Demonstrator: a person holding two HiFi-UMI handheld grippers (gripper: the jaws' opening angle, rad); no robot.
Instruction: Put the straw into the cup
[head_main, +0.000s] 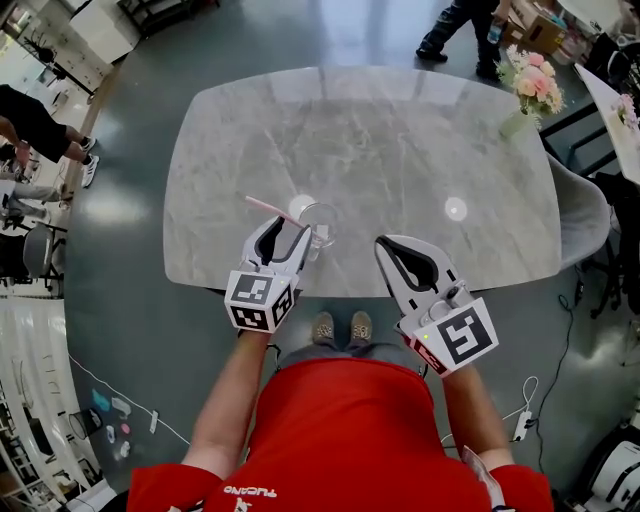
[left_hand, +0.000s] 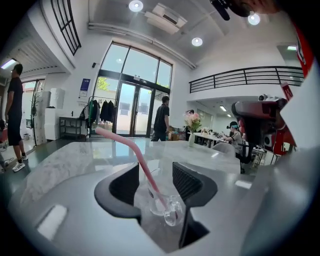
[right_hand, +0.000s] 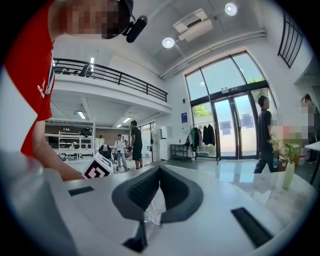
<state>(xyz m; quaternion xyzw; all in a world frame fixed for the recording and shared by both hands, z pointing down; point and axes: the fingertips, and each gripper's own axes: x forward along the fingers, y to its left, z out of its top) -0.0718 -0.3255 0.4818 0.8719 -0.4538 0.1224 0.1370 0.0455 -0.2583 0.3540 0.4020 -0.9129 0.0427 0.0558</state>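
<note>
The person's red shirt is filling the lower middle of the head view, nearest the camera, with both forearms reaching up the frame toward the marble table.

At centre left, the left gripper is resting at the table's near edge with its jaws standing apart. In the left gripper view the pink straw is rising between the two pads without either one pressing on it, so the gripper is gripping nothing. The straw's lower end is sitting inside the clear cup, and its bent top is leaning toward the upper left of the frame. The cup is standing on the table just beyond the jaw tips and slightly to their right.

At centre right, well apart from the cup, the right gripper is hovering over the table edge. Its jaws are meeting at the tips, clenched on nothing. At the far upper right, a vase of flowers is standing near the table's corner.

Judging by this, the straw is already in the cup and the release is being made, so the task looks all but finished. The next move is calling for the left gripper to back straight out toward the person, keeping both pads clear of the leaning straw, since a brush could tip the light cup.
</note>
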